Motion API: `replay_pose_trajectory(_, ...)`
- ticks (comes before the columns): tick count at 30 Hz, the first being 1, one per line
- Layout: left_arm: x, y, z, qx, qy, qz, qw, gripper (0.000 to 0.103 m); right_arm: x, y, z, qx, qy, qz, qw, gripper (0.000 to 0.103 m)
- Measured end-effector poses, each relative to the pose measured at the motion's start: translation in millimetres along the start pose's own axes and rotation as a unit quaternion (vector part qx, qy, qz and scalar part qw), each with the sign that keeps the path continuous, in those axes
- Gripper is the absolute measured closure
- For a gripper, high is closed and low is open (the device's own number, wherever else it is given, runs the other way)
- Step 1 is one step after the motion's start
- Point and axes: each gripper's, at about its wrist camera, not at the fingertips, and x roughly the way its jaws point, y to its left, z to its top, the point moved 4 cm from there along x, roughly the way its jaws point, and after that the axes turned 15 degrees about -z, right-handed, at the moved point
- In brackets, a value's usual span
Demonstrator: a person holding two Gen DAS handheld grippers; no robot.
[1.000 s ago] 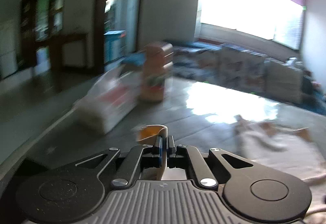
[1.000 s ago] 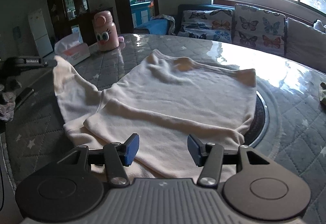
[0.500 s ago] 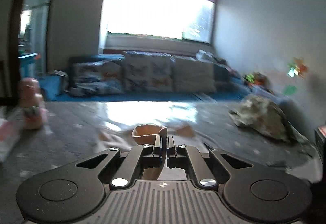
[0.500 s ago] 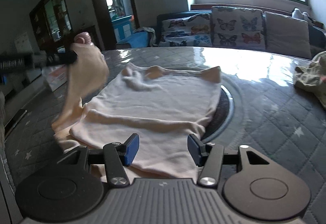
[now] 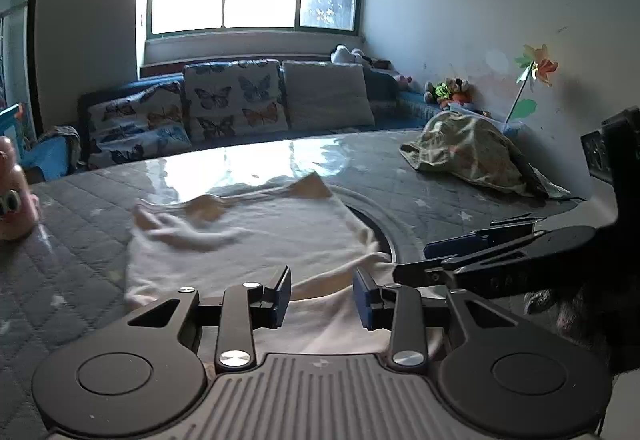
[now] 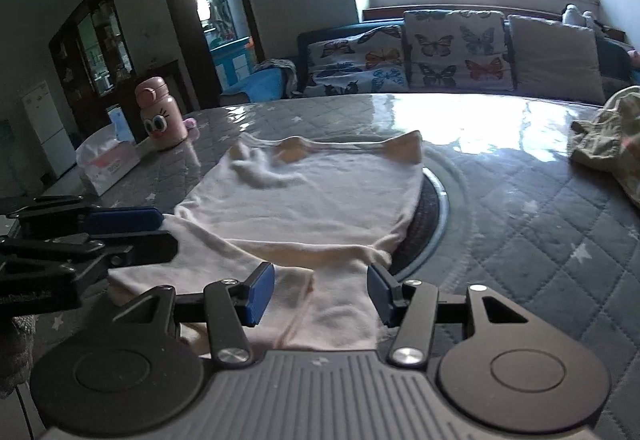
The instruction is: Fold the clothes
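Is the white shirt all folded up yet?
Partly folded. The white shirt lies flat on the table with its sides turned in, still long, and both tools are open above its near end.

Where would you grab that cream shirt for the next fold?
Probably the near hem of the cream shirt, coming from the near table edge: both the left gripper and right gripper are open just above that loose, slightly bunched edge.

Quilted table (image 6: 520,224); shirt (image 6: 320,195); bottle (image 6: 160,111)
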Motion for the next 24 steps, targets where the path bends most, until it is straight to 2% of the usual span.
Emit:
replay_pose_trajectory(5,-14,38,-17,-0.015,0.011,0.048,0.9987,0.066,15,16,0,-0.023,0.017,0.008,1.0,0.052)
replay_pose_trajectory(7,-18,54,-25,-0.027,0.019,0.064,0.9974,0.067,24,19,-1,-0.026,0.025,0.008,0.999,0.059)
replay_pose_trajectory(9,-21,66,-33,-0.035,0.024,0.075,0.9963,0.068,30,21,-1,-0.026,0.03,0.007,0.999,0.061)
replay_pose_trajectory(11,-21,71,-37,-0.038,0.027,0.078,0.9959,0.068,38,23,-3,-0.029,0.039,0.004,0.999,0.067)
replay_pose_trajectory(12,-21,73,-38,-0.039,0.029,0.079,0.9957,0.068,40,24,-5,-0.03,0.045,0.005,0.998,0.078)
replay_pose_trajectory(13,-21,75,-40,-0.04,0.031,0.08,0.9955,0.067,42,26,-7,-0.032,0.051,0.006,0.998,0.084)
replay_pose_trajectory(14,-21,77,-42,-0.04,0.033,0.081,0.9953,0.067,42,27,-7,-0.035,0.049,0.001,0.998,0.086)
replay_pose_trajectory(15,-21,79,-44,-0.041,0.035,0.082,0.9951,0.067,41,28,-8,-0.038,0.046,-0.003,0.998,0.094)
replay_pose_trajectory(16,-21,81,-45,-0.042,0.036,0.083,0.995,0.067,39,28,-6,-0.041,0.04,-0.005,0.998,0.097)
replay_pose_trajectory(24,-18,84,-55,-0.037,0.051,0.077,0.995,0.066,19,32,23,-0.075,-0.012,-0.041,0.996,0.1)
